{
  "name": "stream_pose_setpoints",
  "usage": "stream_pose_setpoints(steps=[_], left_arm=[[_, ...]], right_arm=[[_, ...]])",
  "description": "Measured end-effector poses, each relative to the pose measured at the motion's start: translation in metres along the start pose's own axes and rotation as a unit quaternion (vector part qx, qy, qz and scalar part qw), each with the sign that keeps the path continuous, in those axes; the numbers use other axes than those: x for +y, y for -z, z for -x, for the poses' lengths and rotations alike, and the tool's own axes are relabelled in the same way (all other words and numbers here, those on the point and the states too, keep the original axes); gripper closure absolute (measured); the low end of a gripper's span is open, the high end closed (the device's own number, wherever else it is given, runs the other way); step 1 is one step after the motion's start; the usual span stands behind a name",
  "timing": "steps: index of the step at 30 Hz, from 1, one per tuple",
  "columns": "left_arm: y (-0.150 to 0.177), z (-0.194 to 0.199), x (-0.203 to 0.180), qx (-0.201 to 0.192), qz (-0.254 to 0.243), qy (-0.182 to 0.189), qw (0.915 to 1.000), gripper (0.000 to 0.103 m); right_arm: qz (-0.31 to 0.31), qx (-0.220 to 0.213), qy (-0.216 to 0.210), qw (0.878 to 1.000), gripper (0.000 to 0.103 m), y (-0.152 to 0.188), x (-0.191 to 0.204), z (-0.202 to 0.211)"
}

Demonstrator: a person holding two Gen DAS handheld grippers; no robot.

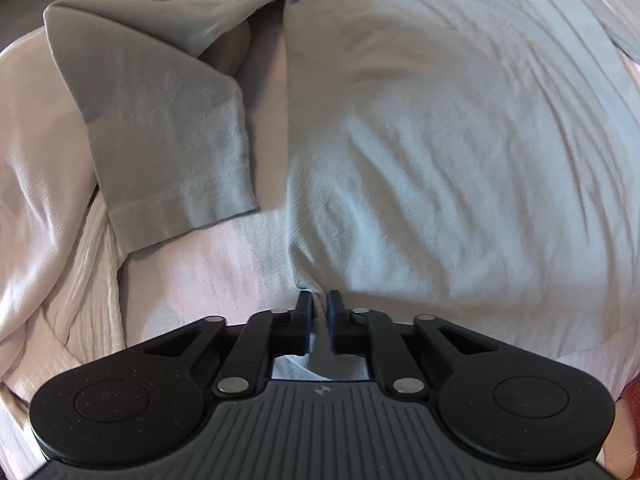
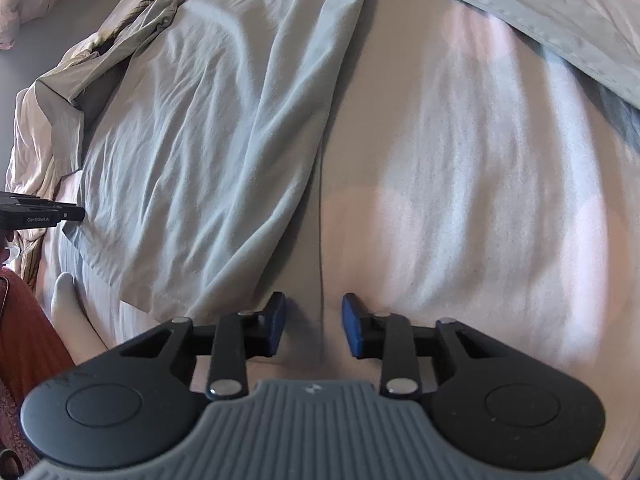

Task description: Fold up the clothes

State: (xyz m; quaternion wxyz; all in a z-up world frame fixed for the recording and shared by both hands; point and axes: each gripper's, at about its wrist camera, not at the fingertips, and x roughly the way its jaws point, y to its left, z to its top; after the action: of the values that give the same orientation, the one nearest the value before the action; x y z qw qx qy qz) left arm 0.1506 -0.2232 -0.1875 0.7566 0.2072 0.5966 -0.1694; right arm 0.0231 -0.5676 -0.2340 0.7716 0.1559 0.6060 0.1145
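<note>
Bedding in pale pink, a rumpled sheet (image 1: 60, 200), fills the left wrist view, and a light grey T-shirt (image 1: 440, 140) lies spread on it with one sleeve (image 1: 160, 128) folded out to the left; the left gripper (image 1: 320, 300) is clenched on a pinch of the shirt's near edge. From the right wrist, the right gripper (image 2: 314, 312) hangs released over bare sheet (image 2: 460, 200) just beside the shirt's (image 2: 208, 140) hem, a seam line running between its blue pads (image 2: 352, 320), with the other gripper (image 2: 60, 214) at the shirt's far left corner.

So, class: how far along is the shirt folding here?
Early. Done: the shirt lies spread on the bed, sleeve out flat. In hand: the left gripper is shut on the shirt's hem; the right gripper is open over bare sheet, holding nothing. Left: every fold; none shows yet.
</note>
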Motion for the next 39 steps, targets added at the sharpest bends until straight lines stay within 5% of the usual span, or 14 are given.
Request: stream_pose_setpoints(steps=[4,12,18,30,37,39], left_arm=[[0.005,0.012,0.008,-0.021,0.010,0.027,0.9994,0.100],[0.026,0.076,0.053,-0.076,0.035,0.094,0.9921,0.101],[0.016,0.116,0.052,-0.084,0.002,0.089,0.9925,0.101],[0.051,0.062,0.051,0.018,-0.012,0.063,0.9978,0.101],[0.054,0.056,0.055,0.018,0.003,0.062,0.9979,0.098],[0.056,0.062,0.062,0.007,0.013,0.070,0.9975,0.088]], right_arm=[[-0.042,-0.017,-0.011,0.999,0.099,0.003,-0.005,0.014],[-0.064,-0.096,-0.021,0.993,0.100,0.014,0.000,0.106],[-0.032,-0.095,0.001,0.995,0.100,0.025,0.012,0.142],[-0.027,-0.011,0.054,0.998,0.100,0.038,-0.001,0.076],[-0.014,-0.024,0.066,0.997,0.092,0.041,0.003,0.070],[-0.011,-0.043,0.063,0.997,0.089,0.044,0.004,0.077]])
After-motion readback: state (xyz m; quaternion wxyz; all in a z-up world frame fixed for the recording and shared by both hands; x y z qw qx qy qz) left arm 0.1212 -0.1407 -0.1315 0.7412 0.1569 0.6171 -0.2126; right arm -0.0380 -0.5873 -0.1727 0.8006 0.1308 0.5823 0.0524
